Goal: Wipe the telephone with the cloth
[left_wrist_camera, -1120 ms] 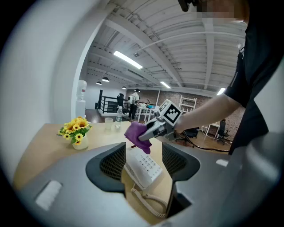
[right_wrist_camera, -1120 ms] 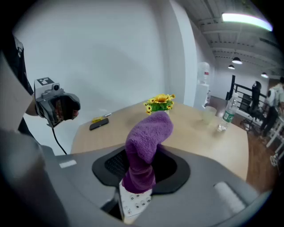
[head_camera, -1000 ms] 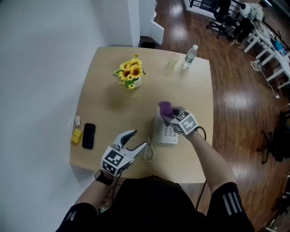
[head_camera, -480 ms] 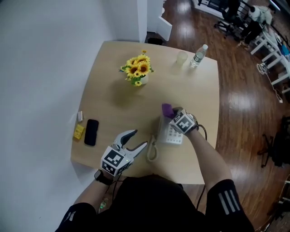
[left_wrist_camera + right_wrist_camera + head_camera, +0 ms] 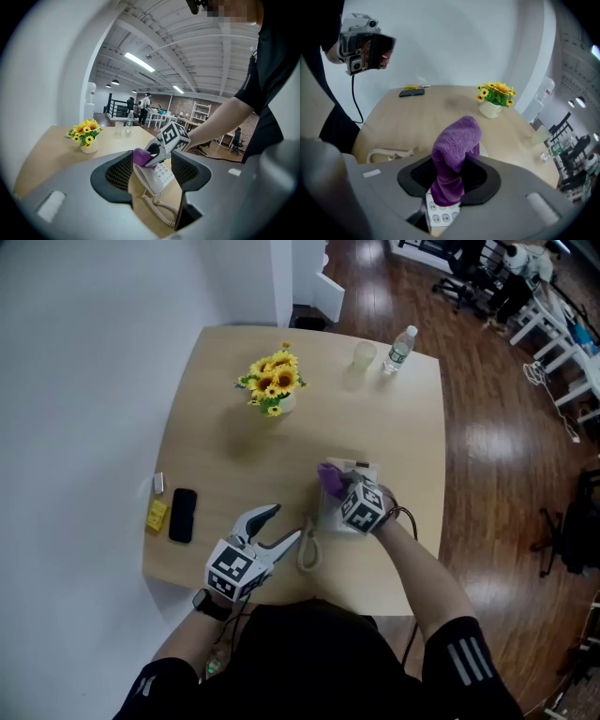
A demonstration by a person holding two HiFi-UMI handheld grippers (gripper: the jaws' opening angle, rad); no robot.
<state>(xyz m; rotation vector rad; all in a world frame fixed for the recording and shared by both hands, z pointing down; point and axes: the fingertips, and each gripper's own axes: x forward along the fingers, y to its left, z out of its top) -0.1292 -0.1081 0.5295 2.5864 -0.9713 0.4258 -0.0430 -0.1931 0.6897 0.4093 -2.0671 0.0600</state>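
Telephone (image 5: 156, 178) sits by the table's (image 5: 216, 409) front edge, the right gripper (image 5: 337, 486) clenched on the purple cloth (image 5: 454, 140) and pressing it onto the keys, the left gripper (image 5: 286, 524) spread and empty beside the cord (image 5: 307, 554), so wiping seems under way, not finished.
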